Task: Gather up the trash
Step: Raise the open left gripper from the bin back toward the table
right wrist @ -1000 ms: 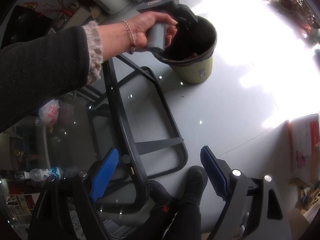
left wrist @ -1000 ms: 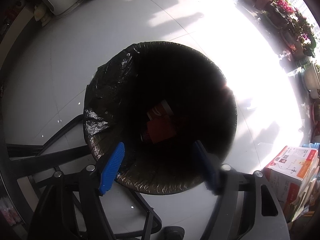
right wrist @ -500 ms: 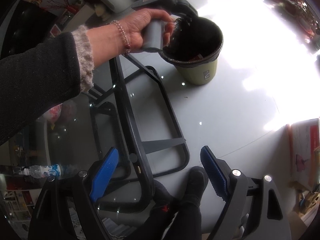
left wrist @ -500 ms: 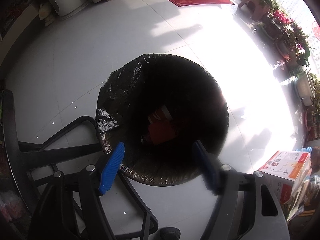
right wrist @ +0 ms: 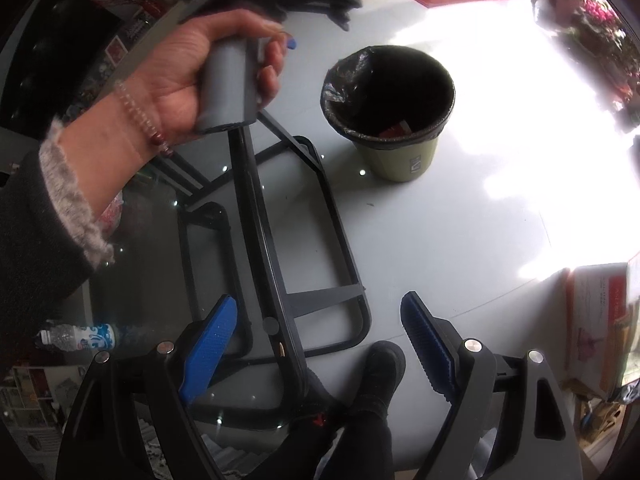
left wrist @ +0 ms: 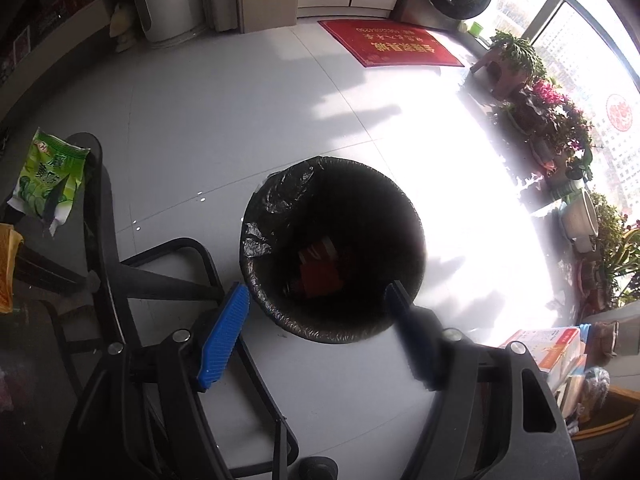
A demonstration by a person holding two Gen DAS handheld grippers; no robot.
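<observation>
Left view alone shows green packet (left wrist: pixel 48 178) (both claws gape, empty).

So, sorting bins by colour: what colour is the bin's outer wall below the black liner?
Olive green bin wall, clearest in the right wrist view.

The pale tiled floor (left wrist: pixel 224 128) carries a green bin (right wrist: pixel 400 156) lined with a black bag, a red mat (left wrist: pixel 394 44) near the far wall, potted plants (left wrist: pixel 552 120) along the window, and a box (left wrist: pixel 548 348). A green packet (left wrist: pixel 48 180) lies on the glass table (right wrist: pixel 152 248), with a bottle (right wrist: pixel 76 338).
</observation>
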